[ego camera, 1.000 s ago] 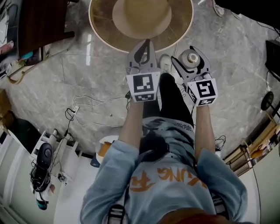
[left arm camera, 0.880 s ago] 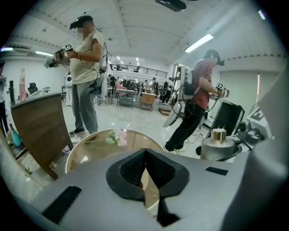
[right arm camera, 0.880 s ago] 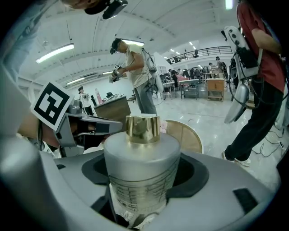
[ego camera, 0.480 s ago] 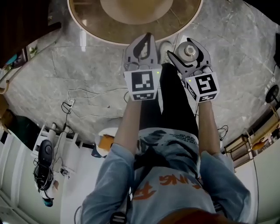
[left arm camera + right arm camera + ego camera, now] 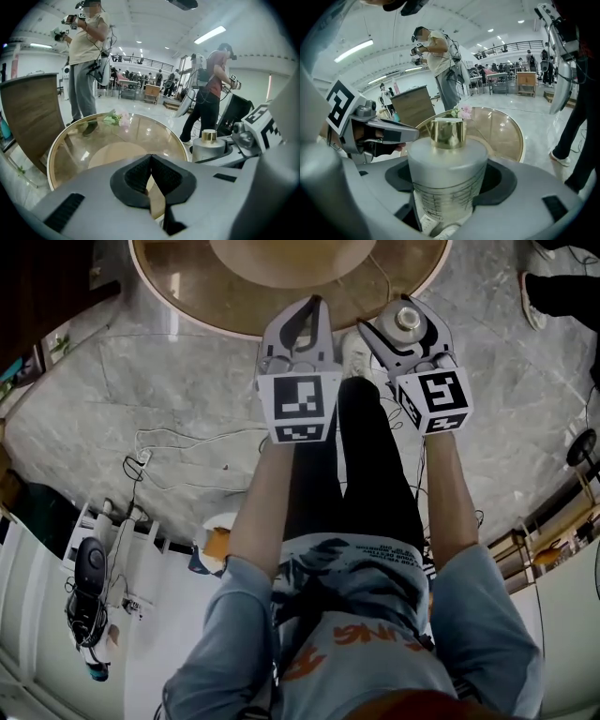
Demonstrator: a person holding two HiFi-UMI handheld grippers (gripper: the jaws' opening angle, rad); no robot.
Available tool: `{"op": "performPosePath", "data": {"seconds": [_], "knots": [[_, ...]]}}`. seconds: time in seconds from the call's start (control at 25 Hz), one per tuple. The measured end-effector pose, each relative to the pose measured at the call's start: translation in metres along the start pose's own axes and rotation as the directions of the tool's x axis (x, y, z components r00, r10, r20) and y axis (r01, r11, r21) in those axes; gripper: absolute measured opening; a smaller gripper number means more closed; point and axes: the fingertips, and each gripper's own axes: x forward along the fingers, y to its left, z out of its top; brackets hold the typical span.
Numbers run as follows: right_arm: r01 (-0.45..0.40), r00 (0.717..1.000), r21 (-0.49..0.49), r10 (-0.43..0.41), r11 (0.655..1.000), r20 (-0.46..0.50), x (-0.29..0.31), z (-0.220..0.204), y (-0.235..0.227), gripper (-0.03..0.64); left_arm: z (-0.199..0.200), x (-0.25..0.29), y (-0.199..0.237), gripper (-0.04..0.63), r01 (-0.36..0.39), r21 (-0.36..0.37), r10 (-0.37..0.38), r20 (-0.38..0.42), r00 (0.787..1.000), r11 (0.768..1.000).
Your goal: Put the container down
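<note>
The right gripper (image 5: 406, 322) clasps a frosted cylindrical container (image 5: 446, 164) with a shiny gold cap, held upright near the rim of the round glass worktop (image 5: 136, 131). The left gripper (image 5: 151, 160) is clenched empty, its ribbed black pads (image 5: 137, 177) pressed together.

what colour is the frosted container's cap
Gold cap on the frosted container, clearest in the right gripper view.

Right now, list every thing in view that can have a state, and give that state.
container: upright, clamped between the jaws, not set on the table.
cap: on the container.
right gripper: shut on the container.
left gripper: shut, nothing between its jaws.
table: glass top, bare near the grippers.
flowers: lying at the table's far edge.
</note>
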Motion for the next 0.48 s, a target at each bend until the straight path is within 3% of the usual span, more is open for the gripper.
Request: {"op": "performPosePath", "data": {"seconds": [0.48], "knots": [[0.028, 0.999, -0.073, -0.027, 0.997, 0.023, 0.073, 0.035, -0.056, 0.351, 0.005, 0.042, 0.031, 0.026, -0.015, -0.015, 0.014, -0.046, 0.999, 1.0]]}}
